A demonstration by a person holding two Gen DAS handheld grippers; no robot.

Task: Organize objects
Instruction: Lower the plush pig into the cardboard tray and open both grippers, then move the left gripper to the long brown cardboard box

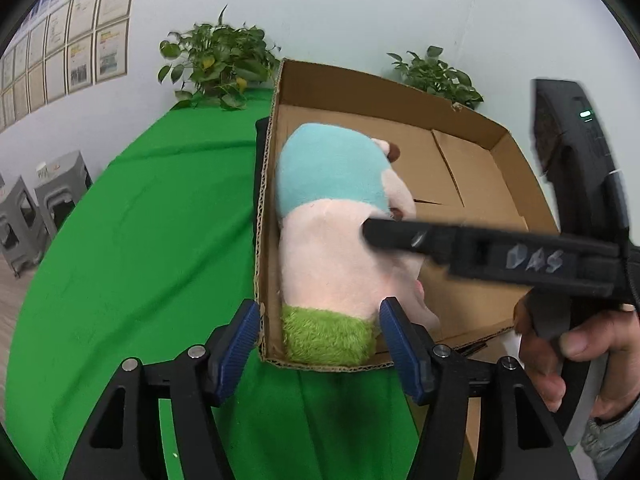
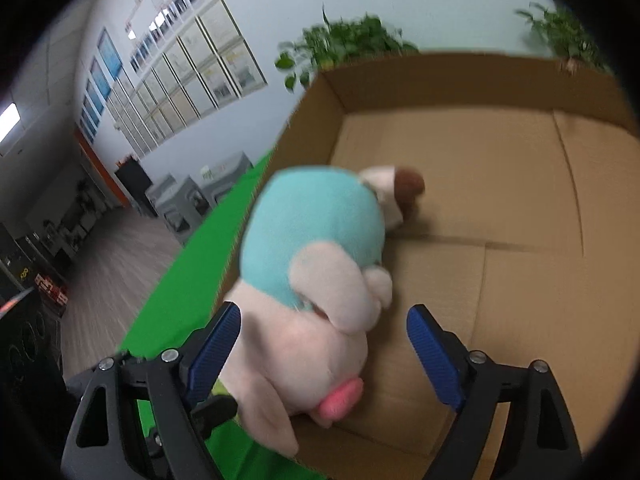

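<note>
A plush toy [image 1: 332, 240] with a teal head, pale pink body and green feet lies inside an open cardboard box [image 1: 472, 160], against its left wall. My left gripper [image 1: 320, 332] is open; its fingers straddle the box's near left corner and the toy's green end. My right gripper [image 2: 324, 348] is open around the toy's [image 2: 316, 276] pink body, above the box floor [image 2: 500, 200]. From the left wrist view the right gripper's finger [image 1: 400, 236] reaches in from the right and touches the toy.
The box sits on a green-covered table [image 1: 140, 240]. Two potted plants [image 1: 216, 64] stand by the white wall behind the box. Grey stools [image 1: 36, 208] stand on the floor at left.
</note>
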